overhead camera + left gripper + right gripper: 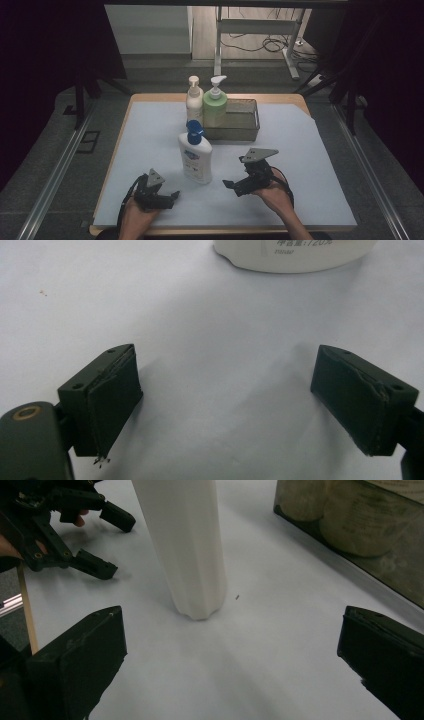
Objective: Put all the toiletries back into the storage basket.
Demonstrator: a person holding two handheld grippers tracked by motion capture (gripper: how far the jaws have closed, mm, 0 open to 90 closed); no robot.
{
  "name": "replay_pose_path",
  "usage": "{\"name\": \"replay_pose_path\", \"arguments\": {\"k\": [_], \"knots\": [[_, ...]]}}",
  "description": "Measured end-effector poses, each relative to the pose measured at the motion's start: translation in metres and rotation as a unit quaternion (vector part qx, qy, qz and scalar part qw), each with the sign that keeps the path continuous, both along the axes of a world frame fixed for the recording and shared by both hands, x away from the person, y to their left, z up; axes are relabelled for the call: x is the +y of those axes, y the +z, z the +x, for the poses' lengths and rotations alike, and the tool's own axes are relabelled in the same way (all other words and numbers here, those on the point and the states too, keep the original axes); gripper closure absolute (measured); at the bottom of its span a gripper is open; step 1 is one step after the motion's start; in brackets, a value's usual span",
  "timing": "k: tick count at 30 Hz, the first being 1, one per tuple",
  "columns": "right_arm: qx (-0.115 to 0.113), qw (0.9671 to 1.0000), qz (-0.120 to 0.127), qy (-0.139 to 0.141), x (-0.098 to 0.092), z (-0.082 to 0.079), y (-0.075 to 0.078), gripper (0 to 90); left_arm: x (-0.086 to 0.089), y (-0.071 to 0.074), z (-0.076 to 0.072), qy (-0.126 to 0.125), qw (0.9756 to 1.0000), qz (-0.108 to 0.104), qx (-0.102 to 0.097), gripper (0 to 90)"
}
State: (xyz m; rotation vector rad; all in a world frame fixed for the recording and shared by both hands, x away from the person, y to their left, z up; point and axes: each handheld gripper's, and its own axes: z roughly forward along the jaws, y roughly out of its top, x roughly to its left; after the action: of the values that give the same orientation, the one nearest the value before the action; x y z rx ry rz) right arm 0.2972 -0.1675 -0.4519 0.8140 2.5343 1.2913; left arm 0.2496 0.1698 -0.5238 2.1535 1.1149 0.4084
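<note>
A white lotion bottle with a blue cap (195, 156) stands upright in the middle of the white mat (300, 165). My left gripper (172, 196) rests on the mat at the bottle's front left, pointing right toward it. In the left gripper view its jaws (235, 390) stand wide apart with nothing between them, and the bottle's base (295, 252) lies just ahead. My right gripper (231, 187) is at the bottle's front right, pointing left. It is open (232, 655) and empty, with the bottle (185, 545) a short way in front.
A metal mesh basket (240, 131) sits behind the bottle with a green pump bottle (215, 107) at its left end. A cream pump bottle (194, 100) stands at that end too; I cannot tell whether it is inside. The wooden table edge (120, 130) borders the mat.
</note>
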Motion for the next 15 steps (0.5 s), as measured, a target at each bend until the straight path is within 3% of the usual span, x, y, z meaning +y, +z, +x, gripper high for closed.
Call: {"name": "replay_pose_path", "arguments": {"k": [15], "knots": [[0.012, 0.9995, 0.017, 0.024, 0.028, 0.007, 0.01, 0.0, 0.0, 0.0, 0.0, 0.0, 1.0, -0.001, 0.0, 12.1]]}}
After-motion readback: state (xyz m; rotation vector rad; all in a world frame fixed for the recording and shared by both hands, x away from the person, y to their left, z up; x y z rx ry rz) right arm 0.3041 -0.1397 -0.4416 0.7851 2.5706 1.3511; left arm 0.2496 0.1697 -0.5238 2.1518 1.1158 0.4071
